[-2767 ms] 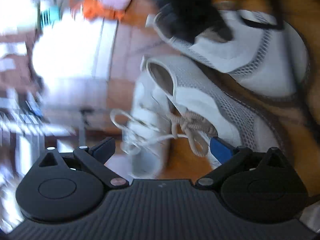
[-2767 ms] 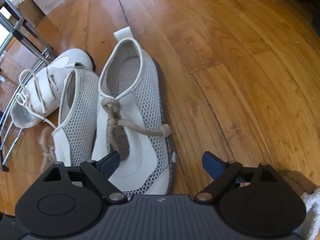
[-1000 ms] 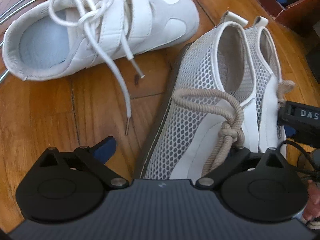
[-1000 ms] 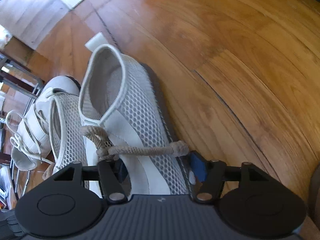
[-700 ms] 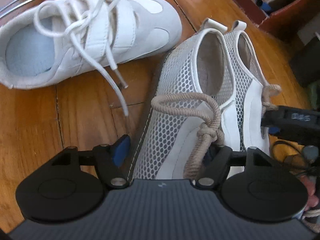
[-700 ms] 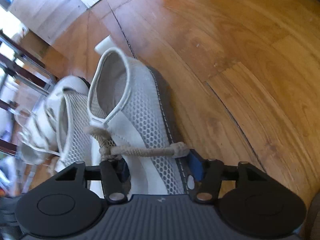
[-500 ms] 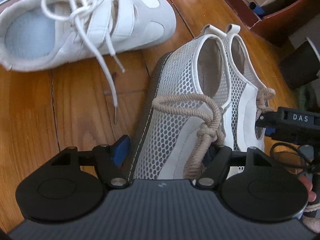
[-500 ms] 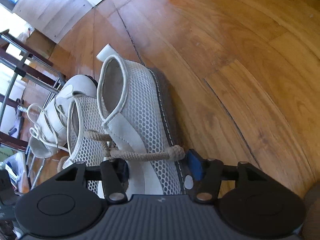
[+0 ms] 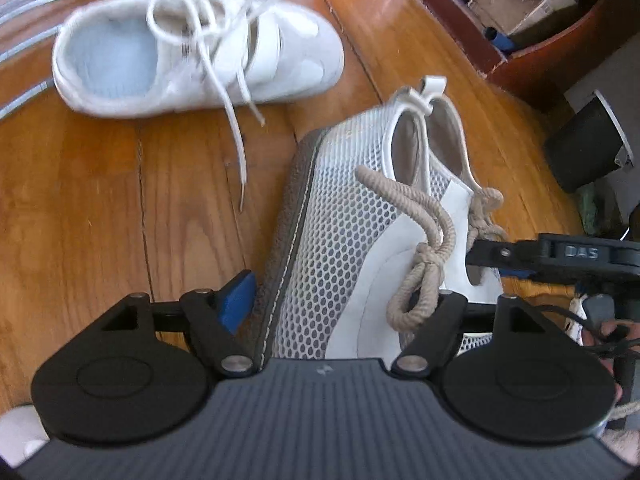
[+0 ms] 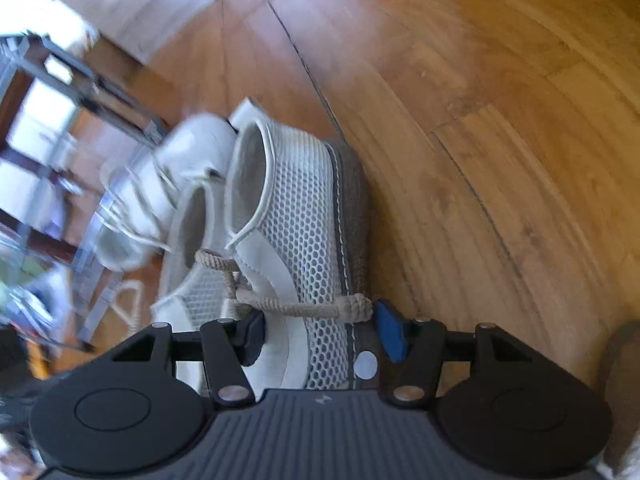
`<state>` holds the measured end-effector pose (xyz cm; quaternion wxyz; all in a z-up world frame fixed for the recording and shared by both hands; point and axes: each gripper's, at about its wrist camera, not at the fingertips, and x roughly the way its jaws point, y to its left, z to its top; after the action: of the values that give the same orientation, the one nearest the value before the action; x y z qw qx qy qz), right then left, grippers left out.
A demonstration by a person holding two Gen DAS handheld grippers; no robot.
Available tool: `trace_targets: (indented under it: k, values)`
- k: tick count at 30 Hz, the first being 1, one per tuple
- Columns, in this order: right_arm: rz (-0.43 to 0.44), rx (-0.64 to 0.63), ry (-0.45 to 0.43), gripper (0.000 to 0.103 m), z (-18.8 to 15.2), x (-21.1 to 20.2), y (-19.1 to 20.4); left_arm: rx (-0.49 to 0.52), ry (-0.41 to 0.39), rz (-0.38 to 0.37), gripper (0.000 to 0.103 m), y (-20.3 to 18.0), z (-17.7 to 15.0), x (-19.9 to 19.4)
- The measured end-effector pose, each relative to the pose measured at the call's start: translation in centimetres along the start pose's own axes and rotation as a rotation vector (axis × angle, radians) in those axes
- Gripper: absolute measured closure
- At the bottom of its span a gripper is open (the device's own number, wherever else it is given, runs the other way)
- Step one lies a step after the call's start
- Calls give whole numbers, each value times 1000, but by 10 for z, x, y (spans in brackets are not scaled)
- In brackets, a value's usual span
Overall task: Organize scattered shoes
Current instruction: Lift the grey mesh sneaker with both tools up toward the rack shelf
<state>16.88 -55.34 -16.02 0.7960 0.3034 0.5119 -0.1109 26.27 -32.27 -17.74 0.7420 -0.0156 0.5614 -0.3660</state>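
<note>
White lace-up sneaker [image 9: 192, 52] lies on wood floor [image 9: 80, 200] by wire rack [image 9: 24, 40], L gripper [image 9: 340, 300] clenched on left mesh shoe [image 9: 332, 240], R gripper [image 10: 320, 332] clenched on right mesh shoe [image 10: 296, 232], pair side by side.

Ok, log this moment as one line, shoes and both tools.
left tool: shut on left mesh shoe | right tool: shut on right mesh shoe | mesh pair side by side, tilted | white sneaker: on floor, ungripped
</note>
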Motion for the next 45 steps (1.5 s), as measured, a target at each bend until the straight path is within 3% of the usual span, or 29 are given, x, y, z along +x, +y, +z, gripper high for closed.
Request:
trace_targets:
  k: [2,5,7,9,10,12,14,17,23,28,32,36,39,40,41,42,43,45]
  values:
    - [-39,-13,16,32,6,12,5,-8,12,9,30,10,-7,-3]
    - [-84,-16,24,34,8,20,3,-40,34,22,27,23,-12,-1]
    - [-117,-30,-1,17,5,30,1,-19,51,55,20,18,-6,3]
    - [-110,-49,-32,10,3,38,-3,23,83,118,25,9,2,9]
    - [-84,-62,-49,11,2,39,-5,22,89,106,27,6,6,12]
    - [-17,-111,-62,32,6,40,-6,-6,74,67,27,8,9,12]
    - [96,5,-58,32,13,35,-23,-46,56,35,26,16,10,7]
    - [212,78,-79,32,9,16,-36,-94,9,-25,26,25,9,-17]
    - [275,27,-92,31,-2,-14,-9,-140,-54,-39,26,30,0,-57]
    - [292,11,-83,31,-5,-24,8,-197,-78,-58,27,38,-8,-68]
    - [478,115,-84,36,-1,-36,0,-249,-84,-84,27,49,-19,-71]
    - [364,9,-89,36,-6,-36,17,-266,-92,-94,26,52,-26,-67]
    - [202,-88,-92,37,-7,-32,33,-289,-73,-109,26,51,-24,-60]
    - [109,-129,-136,36,-8,-36,40,-299,-68,-113,25,53,-24,-59]
    - [12,-172,-181,29,-10,-40,47,-319,-63,-120,25,55,-24,-57]
    - [-25,-197,-208,19,-11,-43,51,-325,-63,-124,25,57,-25,-56]
    - [-52,-234,-257,15,-14,-52,56,-330,-64,-128,25,58,-26,-55]
    - [9,-248,-285,12,-18,-59,56,-323,-69,-119,22,57,-25,-56]
